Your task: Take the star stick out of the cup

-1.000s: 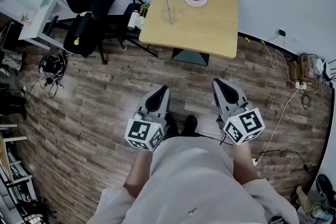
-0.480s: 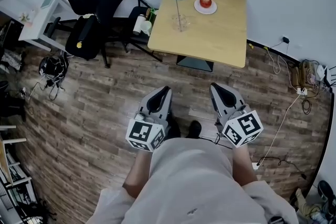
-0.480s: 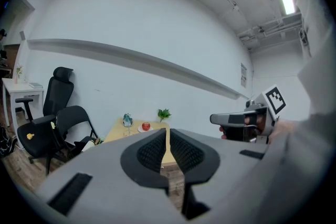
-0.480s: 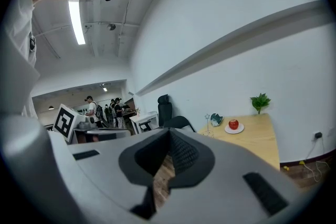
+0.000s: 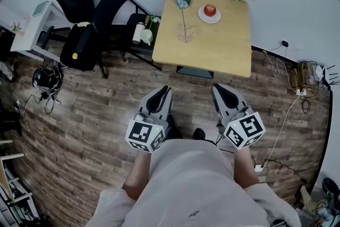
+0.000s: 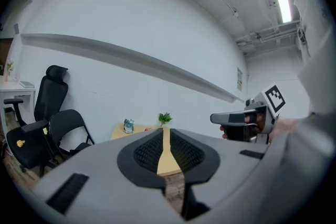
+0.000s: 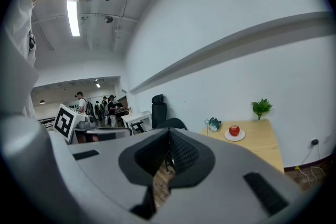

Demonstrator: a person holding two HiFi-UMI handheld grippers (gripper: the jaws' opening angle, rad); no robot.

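Nothing done yet: star stick (image 5: 184, 17) sits in the cup (image 5: 186, 34) at top centre, and my left gripper (image 5: 162, 91) and right gripper (image 5: 220, 87) are well short, jaws together on nothing.

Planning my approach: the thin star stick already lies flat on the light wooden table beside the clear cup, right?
No. The thin star stick stands in the clear cup on the light wooden table, not flat beside it; the head view shows this.
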